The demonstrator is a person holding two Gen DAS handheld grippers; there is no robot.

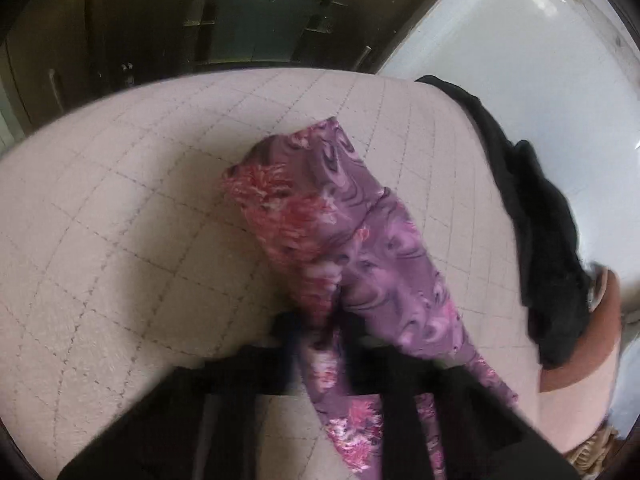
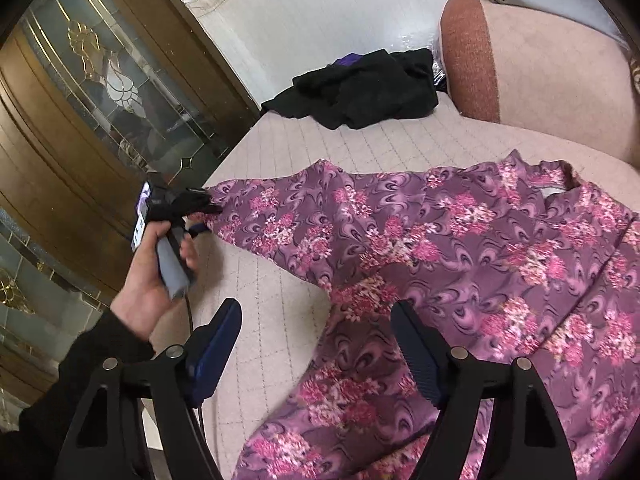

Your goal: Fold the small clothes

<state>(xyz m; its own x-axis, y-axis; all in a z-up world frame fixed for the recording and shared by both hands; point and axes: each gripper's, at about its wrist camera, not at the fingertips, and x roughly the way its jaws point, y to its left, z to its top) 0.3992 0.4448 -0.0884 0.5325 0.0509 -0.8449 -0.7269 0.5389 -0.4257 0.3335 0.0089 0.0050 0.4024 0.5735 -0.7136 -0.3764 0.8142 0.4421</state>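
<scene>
We see a purple top with pink flowers (image 2: 460, 248) spread out on a pale quilted cushion (image 2: 280, 304). In the right wrist view it fills the middle and the lower right of the frame. One sleeve reaches out to the left side of the frame.

Our left gripper (image 2: 210, 216) sits at the end of that sleeve, in the middle left of the right wrist view. Its fingers are closed tight on the sleeve tip. We can see the left hand (image 2: 160, 280) wrapped around its gray handle. In the left wrist view the picture is blurry, but the sleeve (image 1: 320, 240) runs up from between the dark fingers at the bottom middle, and the cloth is pinched there.

Our right gripper (image 2: 316, 344) is at the bottom of its own view. Its two blue-padded fingers (image 2: 416, 356) stand wide apart. The right finger is over the purple cloth. The left finger is over the bare cushion. They hold nothing.

A pile of black clothes (image 2: 360, 88) lies at the far edge of the cushion, in the upper middle of the right wrist view. A pink and orange armrest (image 2: 520, 64) is just beside it in the upper right. A brown wooden cabinet with glass doors (image 2: 92, 92) fills the upper left.
</scene>
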